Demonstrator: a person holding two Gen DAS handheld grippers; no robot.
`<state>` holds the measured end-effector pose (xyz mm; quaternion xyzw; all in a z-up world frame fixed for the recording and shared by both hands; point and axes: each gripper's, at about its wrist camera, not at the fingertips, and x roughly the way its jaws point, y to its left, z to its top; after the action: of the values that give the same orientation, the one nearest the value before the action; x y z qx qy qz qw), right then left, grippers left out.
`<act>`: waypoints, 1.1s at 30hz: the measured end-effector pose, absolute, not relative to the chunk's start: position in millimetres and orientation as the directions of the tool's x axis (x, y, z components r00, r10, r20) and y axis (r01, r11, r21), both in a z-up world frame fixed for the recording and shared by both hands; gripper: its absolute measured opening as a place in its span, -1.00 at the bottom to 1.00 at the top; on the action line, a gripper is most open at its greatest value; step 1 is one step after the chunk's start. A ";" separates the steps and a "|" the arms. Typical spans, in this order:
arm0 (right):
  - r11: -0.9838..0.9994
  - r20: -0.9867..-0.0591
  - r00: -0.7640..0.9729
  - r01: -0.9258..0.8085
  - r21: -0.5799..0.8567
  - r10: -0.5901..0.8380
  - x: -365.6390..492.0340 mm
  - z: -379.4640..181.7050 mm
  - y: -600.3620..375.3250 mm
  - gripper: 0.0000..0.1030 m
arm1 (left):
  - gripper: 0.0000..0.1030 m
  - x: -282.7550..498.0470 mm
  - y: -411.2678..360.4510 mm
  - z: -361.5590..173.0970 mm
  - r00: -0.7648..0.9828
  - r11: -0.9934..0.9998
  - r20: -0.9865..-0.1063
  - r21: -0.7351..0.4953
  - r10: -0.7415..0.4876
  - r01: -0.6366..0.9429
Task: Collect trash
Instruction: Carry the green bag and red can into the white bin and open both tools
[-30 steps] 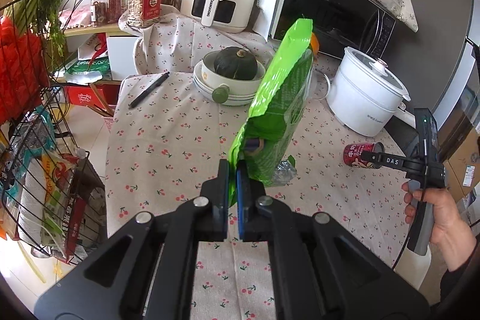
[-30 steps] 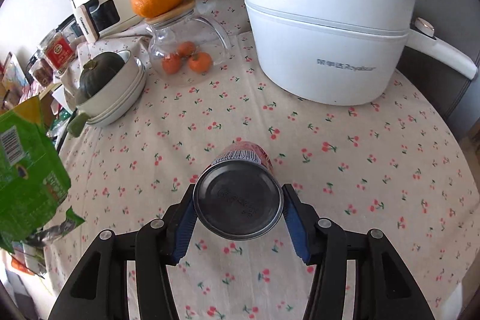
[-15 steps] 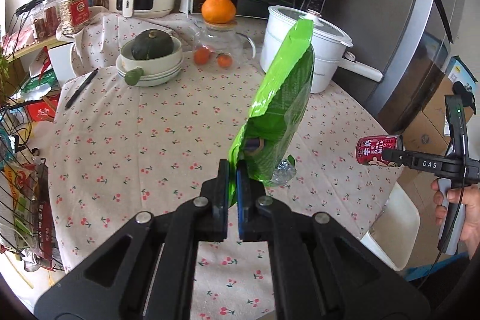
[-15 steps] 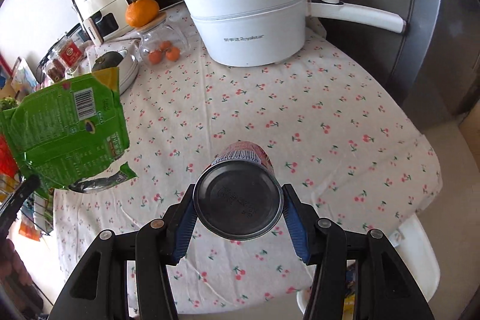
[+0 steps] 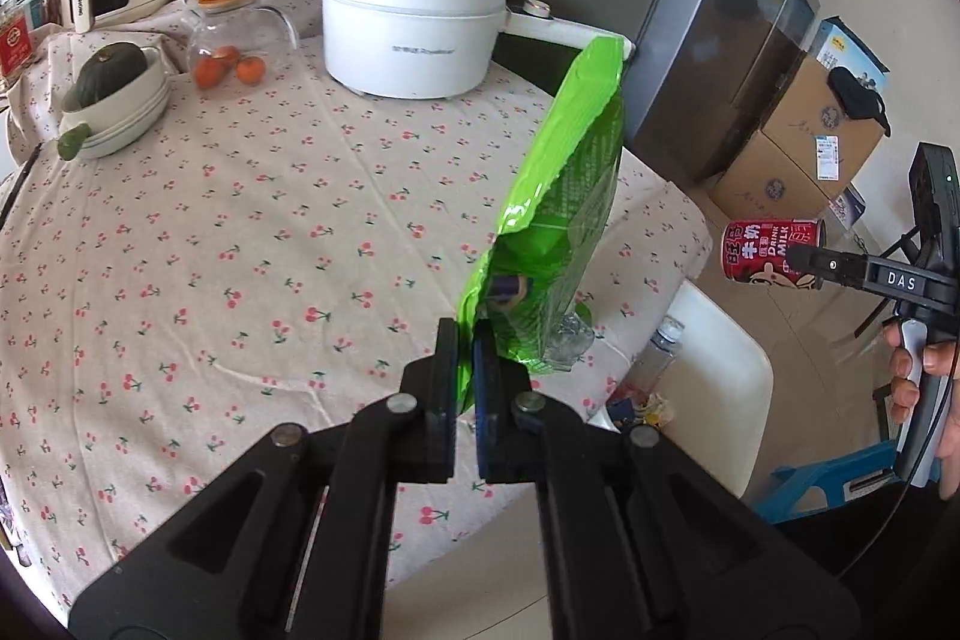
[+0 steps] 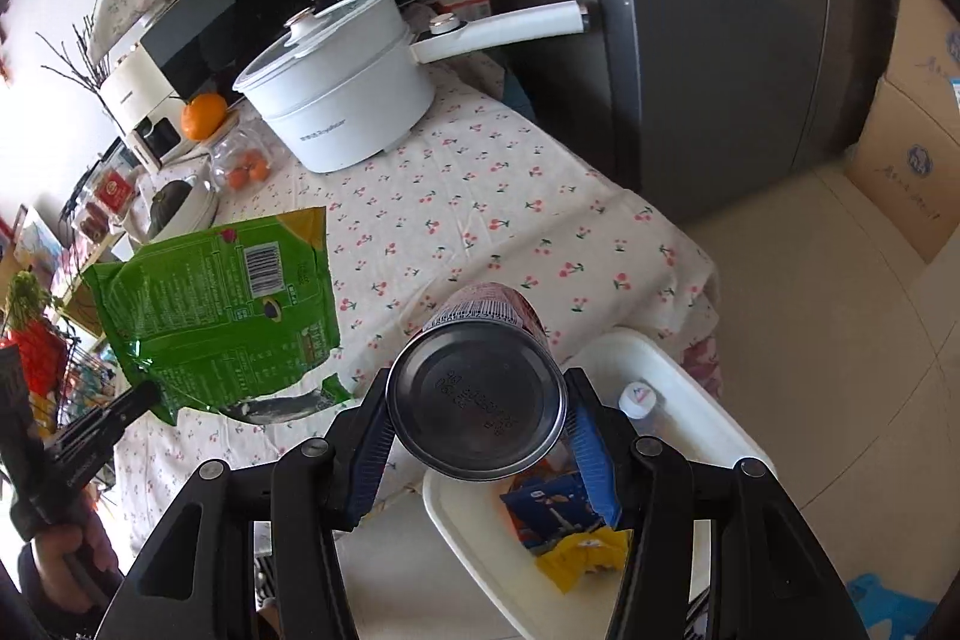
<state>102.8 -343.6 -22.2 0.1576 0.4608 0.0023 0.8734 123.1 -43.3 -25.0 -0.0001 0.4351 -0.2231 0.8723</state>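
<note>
- The right gripper (image 6: 477,436) clamps a red can (image 6: 477,400) above the white bin (image 6: 480,532), which sits at six o'clock below the table (image 6: 480,196) edge.
- Best centre the can over the opening before letting go.
- At nine o'clock, the left gripper (image 5: 465,370) pinches the green bag (image 5: 558,232), hanging over the table; it should follow, clear of the pot (image 6: 336,100).
</note>
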 end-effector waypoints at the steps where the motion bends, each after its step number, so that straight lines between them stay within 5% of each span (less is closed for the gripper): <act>1: 0.950 -0.804 0.576 0.148 0.276 0.145 96.7 -22.7 -351.5 0.07 | -0.90 120.9 -53.4 -27.0 0.510 0.894 -0.764 -0.190 -0.395 0.407; 21: 0.890 -0.821 0.567 0.336 0.309 0.071 20.1 -41.1 -451.5 0.08 | -0.90 59.0 -177.7 -47.7 0.299 0.685 -0.806 -0.172 -0.511 0.708; 33: 0.890 -0.843 0.534 0.350 0.291 0.066 13.5 -50.9 -446.6 0.08 | -0.89 54.4 -194.2 -80.3 0.290 0.671 -0.867 -0.067 -0.405 0.738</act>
<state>13.5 -446.6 -50.9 0.2186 0.4753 -0.0836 0.8481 54.4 -194.2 -80.3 0.1766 0.4711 -0.3650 0.7834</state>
